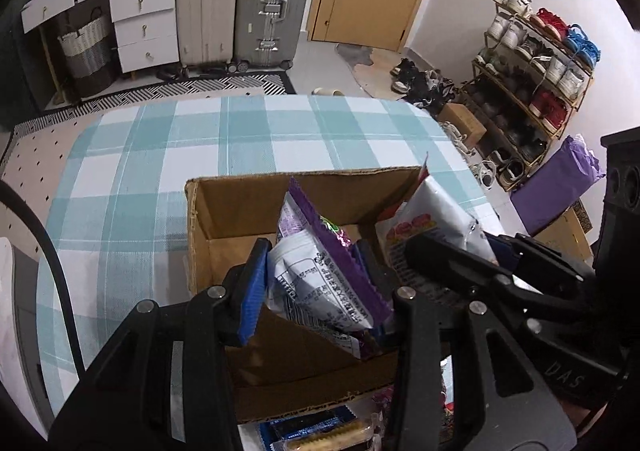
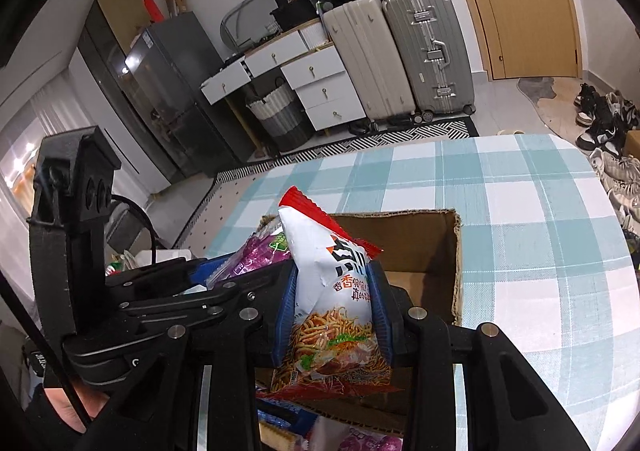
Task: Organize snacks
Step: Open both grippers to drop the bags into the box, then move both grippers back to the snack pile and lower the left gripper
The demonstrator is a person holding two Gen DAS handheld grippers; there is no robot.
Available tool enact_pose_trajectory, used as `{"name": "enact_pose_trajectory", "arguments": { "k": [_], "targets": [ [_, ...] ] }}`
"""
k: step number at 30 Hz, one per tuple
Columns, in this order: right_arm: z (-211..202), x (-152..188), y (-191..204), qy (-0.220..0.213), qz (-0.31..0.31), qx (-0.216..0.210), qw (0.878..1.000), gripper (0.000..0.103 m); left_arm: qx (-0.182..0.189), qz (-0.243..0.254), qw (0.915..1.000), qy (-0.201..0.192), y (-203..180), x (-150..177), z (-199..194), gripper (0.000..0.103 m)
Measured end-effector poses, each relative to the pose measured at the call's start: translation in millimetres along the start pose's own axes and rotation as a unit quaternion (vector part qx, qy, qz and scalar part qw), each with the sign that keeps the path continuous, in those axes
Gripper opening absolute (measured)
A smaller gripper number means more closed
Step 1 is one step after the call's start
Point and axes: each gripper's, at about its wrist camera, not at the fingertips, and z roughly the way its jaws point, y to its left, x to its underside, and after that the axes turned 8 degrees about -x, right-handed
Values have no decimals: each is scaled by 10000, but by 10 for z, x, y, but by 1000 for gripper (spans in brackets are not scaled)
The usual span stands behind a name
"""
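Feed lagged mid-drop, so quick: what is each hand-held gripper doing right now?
Left hand-held gripper: closed on the purple snack packet, over the cardboard box.
Right hand-held gripper: closed on the red-and-white noodle snack bag.

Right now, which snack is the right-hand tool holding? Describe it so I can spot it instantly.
On the blue-checked tablecloth stands an open cardboard box. Over its near edge, the right gripper has its jaws clamped on a white noodle-snack bag. Its red serrated top and fried-noodle picture set it apart from the purple packet beside it.
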Motion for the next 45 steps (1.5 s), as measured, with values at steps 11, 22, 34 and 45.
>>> {"name": "enact_pose_trajectory", "arguments": {
  "k": [11,22,34,45],
  "targets": [
    [-130,-14,-4,-254,-99,240,9993,55,-89,-250,9996,-86,113,6,-119,77],
    [-1052,58,336,-1067,-465,184,9930,84,-208,-196,9973,-671,102,241,-982,82],
    [-1864,650,627,-1237,-679,152,9899,89,-399,67,9899,-1356,-28,1066,-1876,98],
    [-2115,1391,743,-1249,-875,264,9880,99,-452,171,9829,-1779,-141,2035,-2266,102]
  ]
}}
